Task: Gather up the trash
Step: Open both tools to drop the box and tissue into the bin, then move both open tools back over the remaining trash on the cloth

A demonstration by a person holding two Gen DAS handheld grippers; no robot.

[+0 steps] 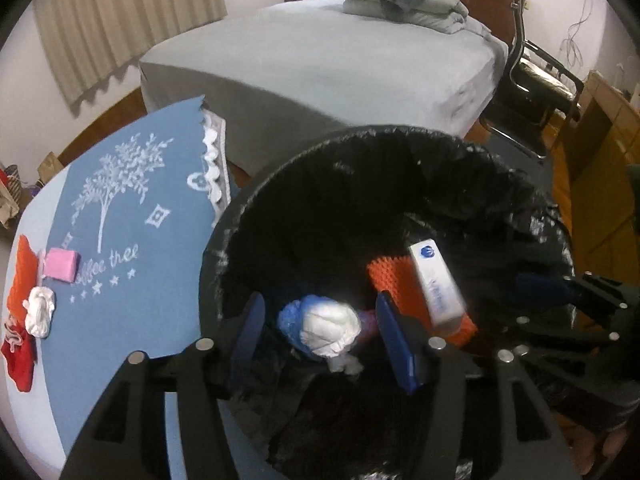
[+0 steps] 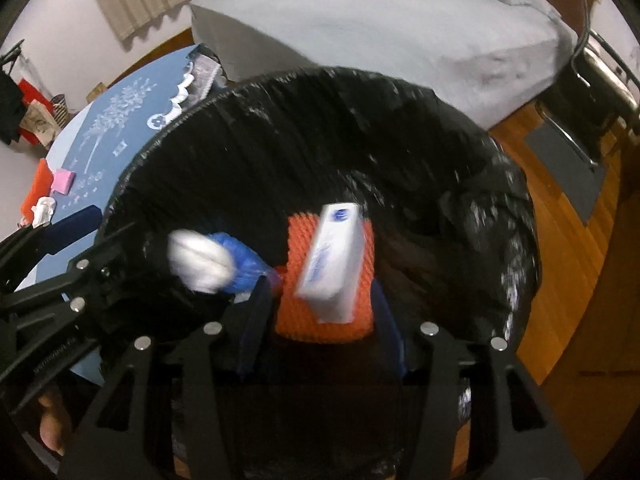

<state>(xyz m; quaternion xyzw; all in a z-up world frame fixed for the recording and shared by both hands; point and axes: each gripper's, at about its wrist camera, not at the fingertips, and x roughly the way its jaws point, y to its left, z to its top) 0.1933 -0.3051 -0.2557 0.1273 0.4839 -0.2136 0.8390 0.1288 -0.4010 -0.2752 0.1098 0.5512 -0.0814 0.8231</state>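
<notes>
Inside the black-lined trash bin [image 1: 248, 216] lie a crumpled white-and-blue wad [image 1: 324, 326], an orange ridged foam net [image 2: 298, 312] and, tilted across it, a white carton [image 2: 332, 264]. Near the worktop's left edge remain a pink block [image 1: 61, 265], a white wad [image 1: 39, 310] and orange and red scraps [image 1: 20, 276].

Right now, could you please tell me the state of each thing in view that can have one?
Trash bin: open, lined with a black bag.
Crumpled tissue wad: loose in the left gripper's open jaws, over the bin.
White box: loose, tilted, on the orange netting.
Right gripper: jaws open.
Pink sponge: on the table.
</notes>
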